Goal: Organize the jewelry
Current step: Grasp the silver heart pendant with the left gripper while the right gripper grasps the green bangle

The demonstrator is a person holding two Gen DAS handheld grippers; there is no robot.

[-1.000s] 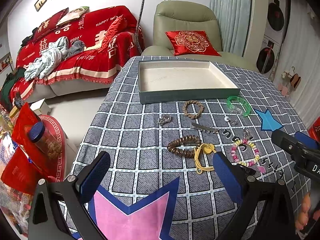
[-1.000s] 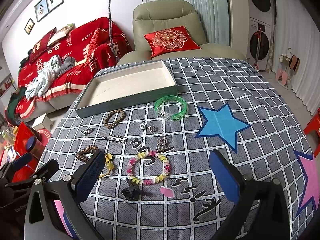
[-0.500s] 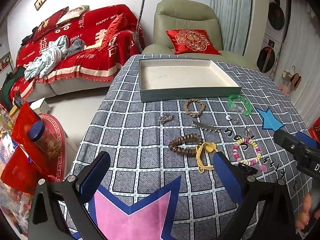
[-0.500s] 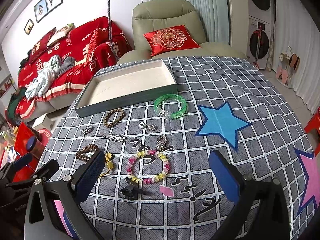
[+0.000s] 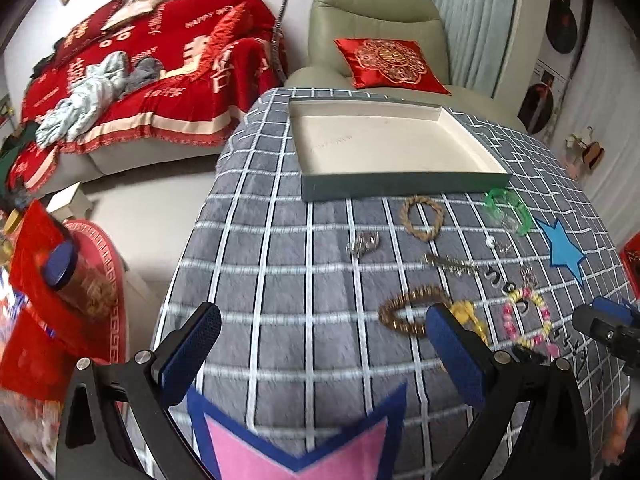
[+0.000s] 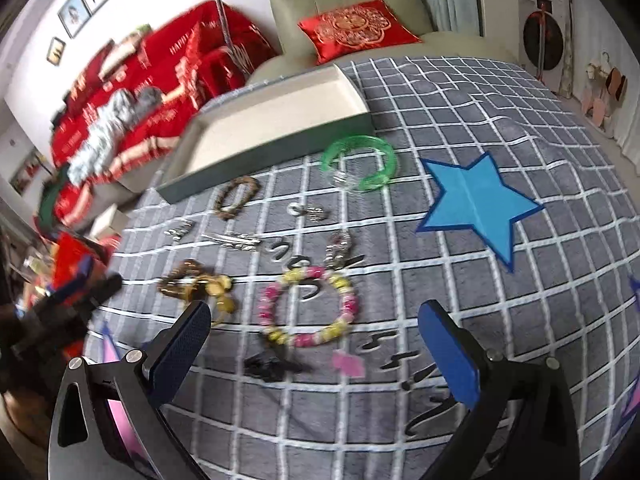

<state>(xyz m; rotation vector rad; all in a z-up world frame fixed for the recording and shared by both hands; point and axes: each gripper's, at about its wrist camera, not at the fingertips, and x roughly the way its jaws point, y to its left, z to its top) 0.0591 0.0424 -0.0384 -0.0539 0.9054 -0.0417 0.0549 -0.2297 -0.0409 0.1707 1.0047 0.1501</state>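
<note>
An empty shallow grey tray [image 5: 400, 188] [image 6: 280, 148] sits at the far side of the checked tablecloth. In front of it lie a green bangle [image 6: 360, 160] [image 5: 507, 210], a brown woven bracelet [image 5: 422, 220] [image 6: 236, 200], a dark beaded bracelet [image 5: 408, 310] [image 6: 180, 280] with a yellow cord [image 6: 222, 296], a pink-and-yellow bead bracelet [image 6: 308, 306] [image 5: 526, 320], a silver clip [image 6: 236, 239] and small charms. My left gripper [image 5: 324, 346] is open above the cloth, left of the beaded bracelet. My right gripper [image 6: 316, 338] is open, just short of the pink-and-yellow bracelet.
A black clip [image 6: 272, 366] and a pink tag [image 6: 348, 362] lie near the right gripper. Blue star [image 6: 476, 204] and pink star [image 5: 296, 440] patches mark the cloth. A green armchair [image 5: 380, 32] and a red-covered sofa [image 5: 140, 80] stand beyond the table. Red bags [image 5: 44, 300] sit left of the table.
Both grippers have moved forward and lower toward the jewelry; the views are now blurred with motion. Nothing has been grasped, and the jewelry has not shifted.
</note>
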